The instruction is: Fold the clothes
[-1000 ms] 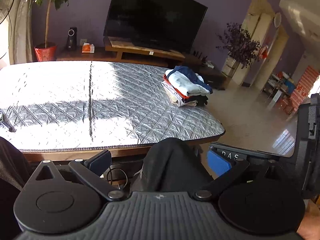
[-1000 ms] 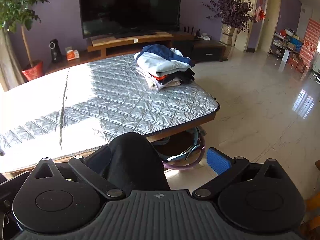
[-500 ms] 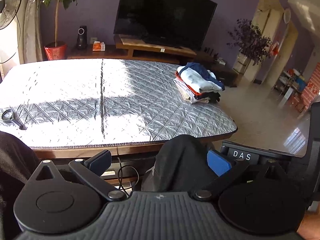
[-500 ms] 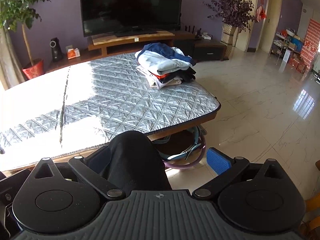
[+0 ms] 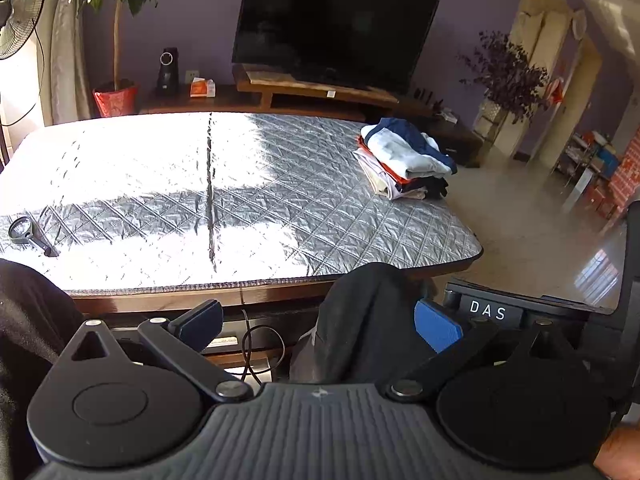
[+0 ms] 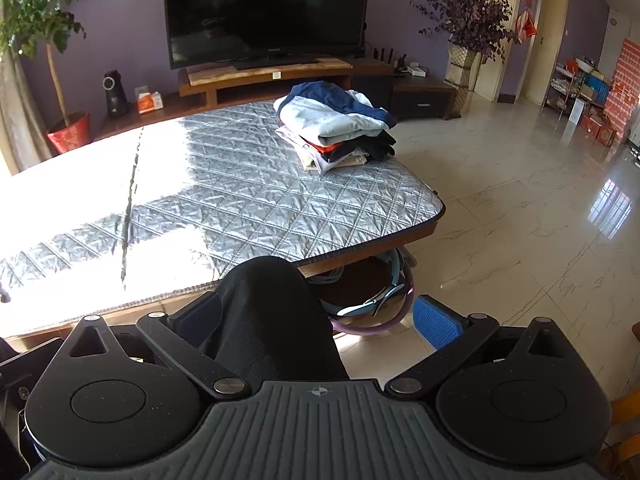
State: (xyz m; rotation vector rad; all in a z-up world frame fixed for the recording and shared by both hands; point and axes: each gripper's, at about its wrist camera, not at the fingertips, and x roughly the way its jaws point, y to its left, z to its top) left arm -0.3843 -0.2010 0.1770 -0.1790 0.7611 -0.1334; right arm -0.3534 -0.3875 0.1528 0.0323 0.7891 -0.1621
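Observation:
A black garment (image 5: 360, 328) bunches up in front of the table edge, between my left gripper's (image 5: 318, 322) fingers and against its right blue pad (image 5: 436, 324). The same black garment (image 6: 268, 320) stands in the right wrist view beside the left pad (image 6: 200, 316) of my right gripper (image 6: 318, 318). Both grippers are open wide, and neither pinches the cloth. A stack of folded clothes (image 5: 404, 160), topped by a pale blue and navy piece, sits at the far right corner of the silver quilted table (image 5: 260, 208); in the right wrist view the stack (image 6: 336, 128) lies straight ahead.
A magnifying glass (image 5: 26, 232) lies at the table's near left. A round basket (image 6: 372, 300) sits on the floor under the table's right corner. A TV stand (image 6: 272, 76), potted plants and a fan (image 5: 16, 20) line the far wall. Tiled floor (image 6: 520, 200) opens to the right.
The left gripper has shifted left and back, so the table and the stack sit further right in its view and the magnifying glass appears. The right gripper has barely moved.

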